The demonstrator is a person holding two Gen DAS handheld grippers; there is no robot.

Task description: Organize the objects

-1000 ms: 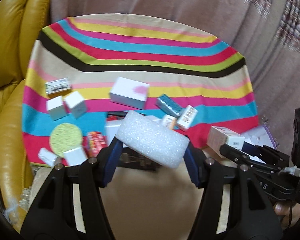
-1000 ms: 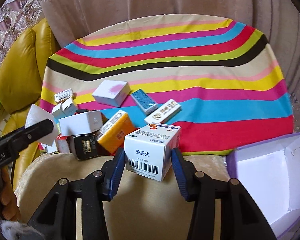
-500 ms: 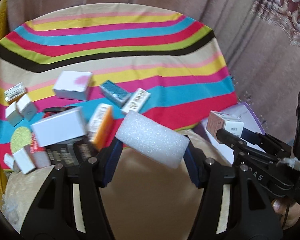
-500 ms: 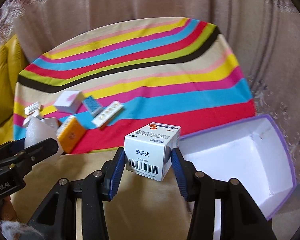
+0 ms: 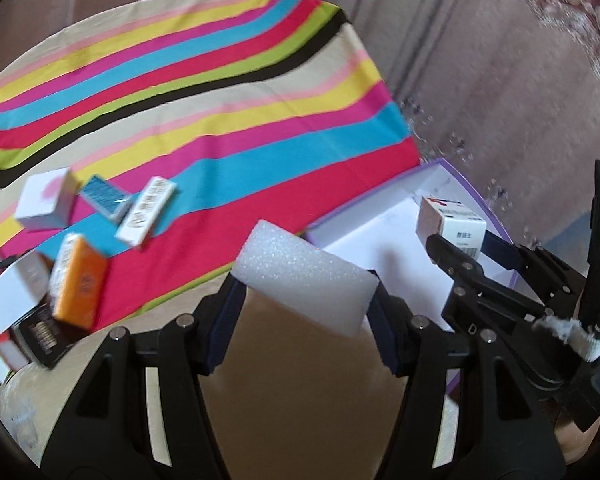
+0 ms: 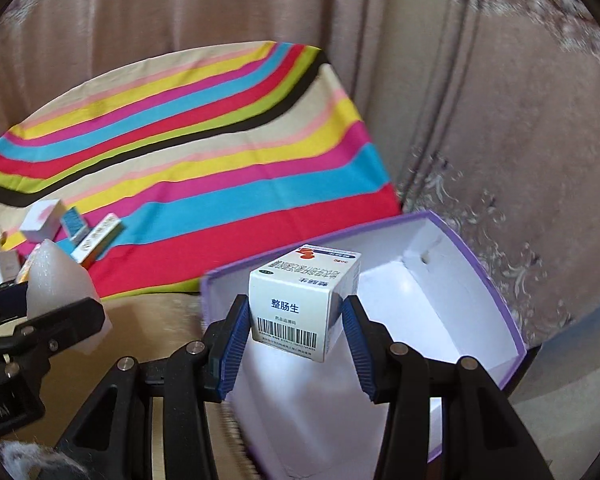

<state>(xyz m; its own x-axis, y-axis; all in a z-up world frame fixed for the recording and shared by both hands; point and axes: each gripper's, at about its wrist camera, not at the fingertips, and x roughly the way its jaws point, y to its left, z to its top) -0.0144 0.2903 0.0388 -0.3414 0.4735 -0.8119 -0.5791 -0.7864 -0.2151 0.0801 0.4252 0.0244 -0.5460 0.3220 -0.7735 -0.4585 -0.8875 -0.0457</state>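
My left gripper point(image 5: 304, 304) is shut on a white foam block point(image 5: 306, 276), held in the air just left of the purple-rimmed white box point(image 5: 384, 220). My right gripper point(image 6: 296, 320) is shut on a white medicine carton point(image 6: 300, 304) with a barcode, hanging over the open box point(image 6: 452, 308). The left wrist view also shows that carton point(image 5: 450, 222) above the box interior, in the right gripper point(image 5: 460, 248). In the right wrist view the foam block point(image 6: 60, 280) and the left gripper point(image 6: 56, 316) sit at the left edge.
A striped cloth point(image 5: 220, 120) covers the sofa seat. On it at the left lie several small boxes: an orange one point(image 5: 78, 280), a blue one point(image 5: 102, 196), a white-and-pink one point(image 5: 46, 200) and a black one point(image 5: 40, 332). Pinkish curtains point(image 6: 500, 100) hang behind.
Both grippers have swung to the right with their loads. The purple-rimmed box came into view and now lies under the carton; the pile of small boxes slid to the left edge.
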